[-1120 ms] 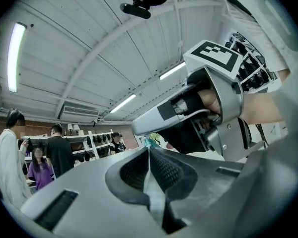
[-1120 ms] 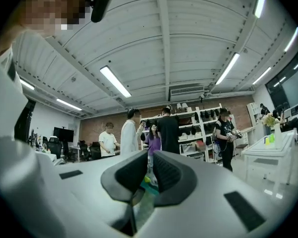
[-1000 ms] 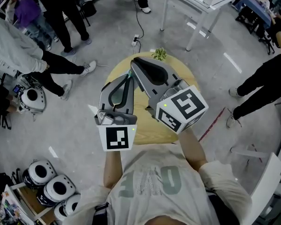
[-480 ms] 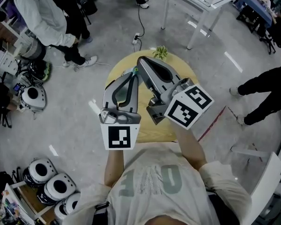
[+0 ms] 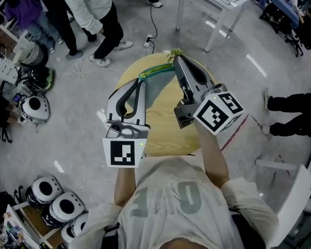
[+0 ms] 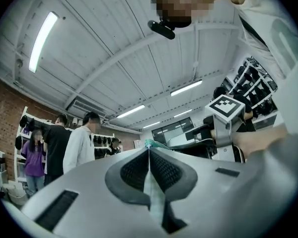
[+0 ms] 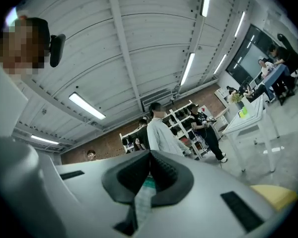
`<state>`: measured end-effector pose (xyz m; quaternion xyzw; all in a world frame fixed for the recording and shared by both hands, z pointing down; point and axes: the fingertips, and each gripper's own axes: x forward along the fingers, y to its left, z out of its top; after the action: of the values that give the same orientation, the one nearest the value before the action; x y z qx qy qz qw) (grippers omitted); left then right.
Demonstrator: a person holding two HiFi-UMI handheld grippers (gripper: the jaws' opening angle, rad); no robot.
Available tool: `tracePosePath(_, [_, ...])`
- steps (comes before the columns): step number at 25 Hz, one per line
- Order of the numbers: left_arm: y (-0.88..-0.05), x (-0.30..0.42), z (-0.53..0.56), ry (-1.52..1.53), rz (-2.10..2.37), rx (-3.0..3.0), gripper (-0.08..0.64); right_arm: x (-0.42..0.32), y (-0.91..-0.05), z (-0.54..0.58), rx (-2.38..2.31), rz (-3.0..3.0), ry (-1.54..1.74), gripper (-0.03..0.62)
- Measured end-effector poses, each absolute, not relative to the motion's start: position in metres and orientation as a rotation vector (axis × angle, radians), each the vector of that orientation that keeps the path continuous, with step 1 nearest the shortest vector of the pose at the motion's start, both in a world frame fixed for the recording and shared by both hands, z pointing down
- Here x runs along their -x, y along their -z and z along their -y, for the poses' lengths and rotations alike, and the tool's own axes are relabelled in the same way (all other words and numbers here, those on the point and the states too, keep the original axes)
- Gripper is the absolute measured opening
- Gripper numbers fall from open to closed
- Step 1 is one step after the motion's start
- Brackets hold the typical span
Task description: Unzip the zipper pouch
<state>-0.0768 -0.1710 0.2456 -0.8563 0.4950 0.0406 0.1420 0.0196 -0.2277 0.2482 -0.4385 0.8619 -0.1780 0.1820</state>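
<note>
Since the earlier frames the right gripper (image 5: 176,58) has swung away from the left gripper (image 5: 141,80), toward the upper right of the head view, and the 2 tips that were almost touching are now clearly apart, with the pouch (image 5: 156,85) pulled out between them. The people in the upper left of that view have also shifted. The green zipper edge (image 5: 155,70) runs in a taut line from the left tip up to the right tip, and the pale, see-through body of the pouch hangs below it, in the air above the round wooden table (image 5: 166,134). In the left gripper view the fingers (image 6: 129,170) are pressed together on a thin pale strip of the pouch (image 6: 153,192), with a bit of teal showing past the tip; the marker cube (image 6: 227,108) of the right gripper sits at the right of that frame. In the right gripper view the fingers (image 7: 169,175) are likewise closed tight on a pale strip with a teal patch (image 7: 143,197), which part of the pouch it is I cannot tell, and a yellow edge of the table (image 7: 270,192) shows at the lower right.
</note>
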Motion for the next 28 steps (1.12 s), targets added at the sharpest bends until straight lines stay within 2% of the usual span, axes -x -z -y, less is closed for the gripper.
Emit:
tracePosePath(11, [-0.247,0.102,0.173,-0.124,-1.518,2.418,0.028,-0.055,-0.275,0.228,1.411,-2.405,0.486,0.029])
tracePosePath(25, [-0.256,0.079,0.177,-0.17,-1.422,2.567,0.028,-0.072,-0.279,0.222,1.498,-2.388,0.403,0.034])
tracePosePath(26, [-0.262,0.074,0.178,-0.174,-1.407,2.604,0.028,-0.074,-0.278,0.219,1.487,-2.381,0.401,0.046])
tracePosePath(28, [-0.277,0.065,0.181,-0.177,-1.386,2.684,0.028,-0.077,-0.278,0.214,1.457,-2.372,0.419,0.19])
